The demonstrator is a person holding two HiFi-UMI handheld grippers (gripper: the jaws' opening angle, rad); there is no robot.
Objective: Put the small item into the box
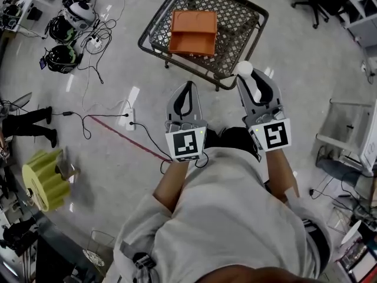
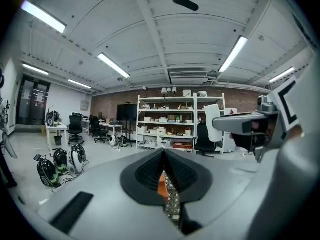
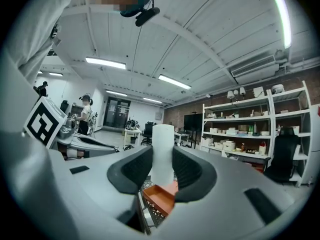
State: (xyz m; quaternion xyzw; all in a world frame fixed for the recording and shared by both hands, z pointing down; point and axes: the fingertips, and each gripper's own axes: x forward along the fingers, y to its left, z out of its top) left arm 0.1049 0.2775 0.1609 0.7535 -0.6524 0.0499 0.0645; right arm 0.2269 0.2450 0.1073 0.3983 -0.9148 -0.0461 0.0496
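Before table (image 1: 235, 16), right claw (image 3: 161, 173) clamped on white cylinder (image 3: 162, 151)

Box (image 1: 193, 32) on mesh table (image 1: 235, 17)

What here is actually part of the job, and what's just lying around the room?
Part of the job: white cylinder, clamped in the right gripper; orange box on the mesh table.
Just lying about: helmets on the floor; power strip; yellow-green ribbed object.
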